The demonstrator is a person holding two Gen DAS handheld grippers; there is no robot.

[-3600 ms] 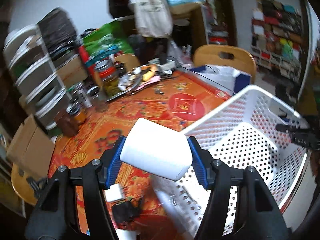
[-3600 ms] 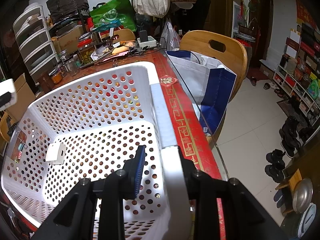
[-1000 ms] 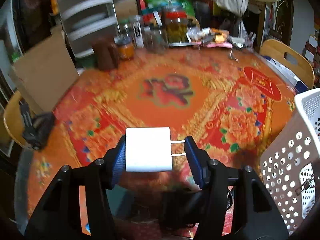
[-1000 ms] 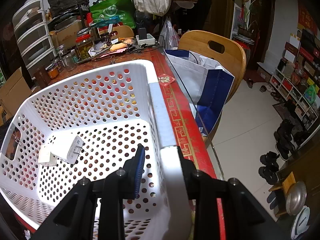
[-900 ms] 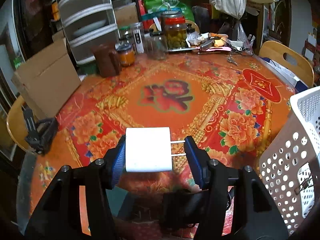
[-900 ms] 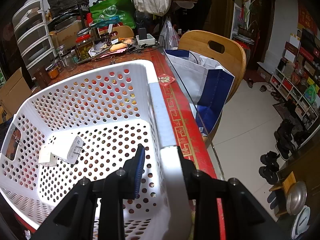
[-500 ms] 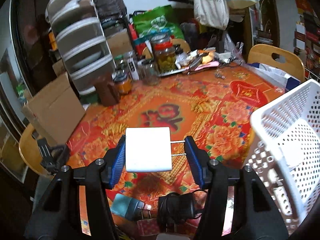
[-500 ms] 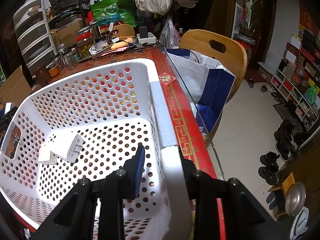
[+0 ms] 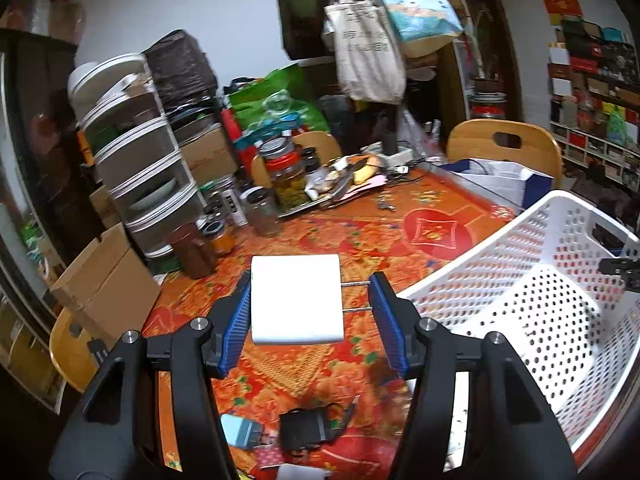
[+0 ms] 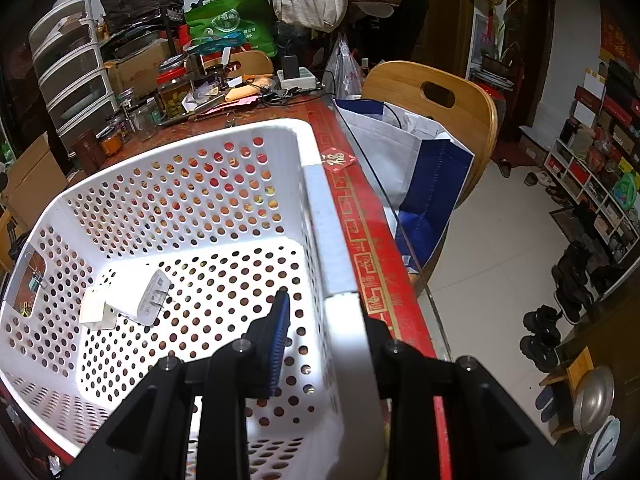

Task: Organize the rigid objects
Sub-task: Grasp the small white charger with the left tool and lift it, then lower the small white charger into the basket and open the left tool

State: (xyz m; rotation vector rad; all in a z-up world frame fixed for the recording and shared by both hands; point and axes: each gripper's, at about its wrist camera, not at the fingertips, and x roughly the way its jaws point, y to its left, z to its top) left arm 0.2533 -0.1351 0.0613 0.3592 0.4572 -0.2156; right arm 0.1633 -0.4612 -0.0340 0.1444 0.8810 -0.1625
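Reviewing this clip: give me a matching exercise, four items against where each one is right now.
Items:
1. white charger
2. two white plugs
3. black adapter
4. right tool

Places:
A. lying on the tablecloth
B. on the white basket floor
C. clamped on the basket's rim
D. held between the left tool's fingers

Pairs: 1-D, 2-B, 3-A, 4-C

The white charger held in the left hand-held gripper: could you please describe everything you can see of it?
The white charger is a flat, rounded-cornered block of smooth, matte plastic, with no markings showing. Two thin metal prongs stick out sideways from its right edge. The left hand-held gripper pinches it: one blue pad meets its left edge, the other meets the prong tips. It hangs level above the orange tablecloth, left of the white basket.
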